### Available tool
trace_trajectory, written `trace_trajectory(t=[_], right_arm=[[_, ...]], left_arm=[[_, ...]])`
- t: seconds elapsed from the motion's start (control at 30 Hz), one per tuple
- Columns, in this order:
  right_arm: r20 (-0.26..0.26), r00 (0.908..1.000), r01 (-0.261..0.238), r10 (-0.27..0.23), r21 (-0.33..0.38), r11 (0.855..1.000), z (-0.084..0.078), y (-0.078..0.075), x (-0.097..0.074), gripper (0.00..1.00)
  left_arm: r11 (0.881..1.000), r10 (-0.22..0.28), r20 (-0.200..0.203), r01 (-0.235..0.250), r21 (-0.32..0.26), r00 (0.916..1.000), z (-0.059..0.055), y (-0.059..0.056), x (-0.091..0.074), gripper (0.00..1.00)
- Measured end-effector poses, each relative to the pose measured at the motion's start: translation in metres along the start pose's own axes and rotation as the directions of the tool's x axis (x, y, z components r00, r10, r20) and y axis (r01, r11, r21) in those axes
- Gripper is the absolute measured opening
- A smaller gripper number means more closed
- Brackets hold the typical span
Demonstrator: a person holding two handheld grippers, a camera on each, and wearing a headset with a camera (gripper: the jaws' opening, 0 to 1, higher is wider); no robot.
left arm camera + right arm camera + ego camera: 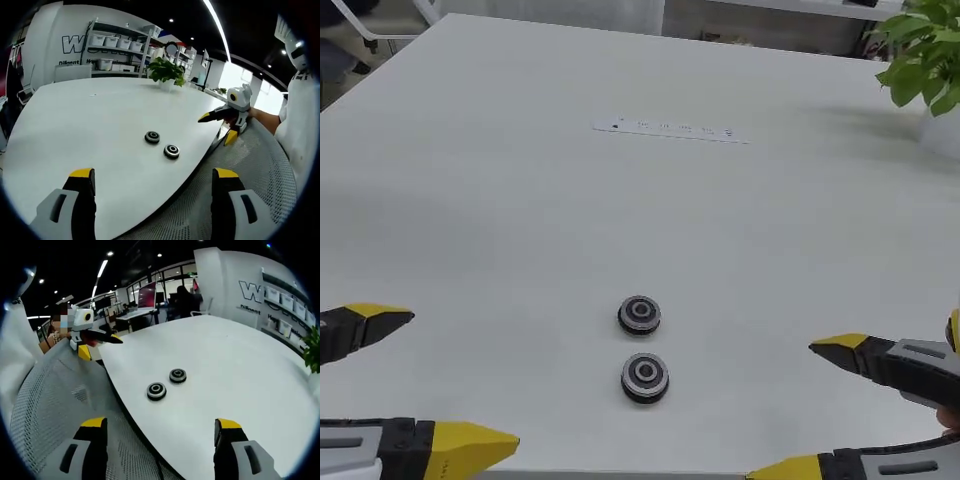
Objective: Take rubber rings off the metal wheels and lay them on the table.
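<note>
Between left tongs [462, 378] and right tongs [781, 410], both wide open, empty: far wheel [639, 315], near wheel [645, 378].

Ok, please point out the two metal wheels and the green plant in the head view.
farther wheel [639, 314]: head view, on its metal hub.
nearer wheel [645, 376]: head view, on its metal hub.
green plant [923, 52]: head view, on its leaves.

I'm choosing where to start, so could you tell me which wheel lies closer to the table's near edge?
The lower wheel in the head view; the other wheel lies just beyond it, farther up the table.
</note>
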State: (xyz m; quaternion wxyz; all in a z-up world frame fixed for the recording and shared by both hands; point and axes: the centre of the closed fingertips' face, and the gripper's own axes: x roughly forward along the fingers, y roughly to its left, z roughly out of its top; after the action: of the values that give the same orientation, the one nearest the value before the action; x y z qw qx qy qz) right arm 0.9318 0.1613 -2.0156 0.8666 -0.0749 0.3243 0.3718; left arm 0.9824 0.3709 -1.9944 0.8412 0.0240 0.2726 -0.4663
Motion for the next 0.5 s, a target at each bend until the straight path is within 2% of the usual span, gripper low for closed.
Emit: trace_trajectory(t=[0.5], right_arm=[[-0.005, 1.0000, -0.002, 0.002, 0.003, 1.000, -0.0014, -0.0012, 0.0000, 0.87]], left_arm=[[1.000, -0.003, 0.001, 0.003, -0.004, 1.0000, 0.0011, -0.0013, 0.0002, 0.95]])
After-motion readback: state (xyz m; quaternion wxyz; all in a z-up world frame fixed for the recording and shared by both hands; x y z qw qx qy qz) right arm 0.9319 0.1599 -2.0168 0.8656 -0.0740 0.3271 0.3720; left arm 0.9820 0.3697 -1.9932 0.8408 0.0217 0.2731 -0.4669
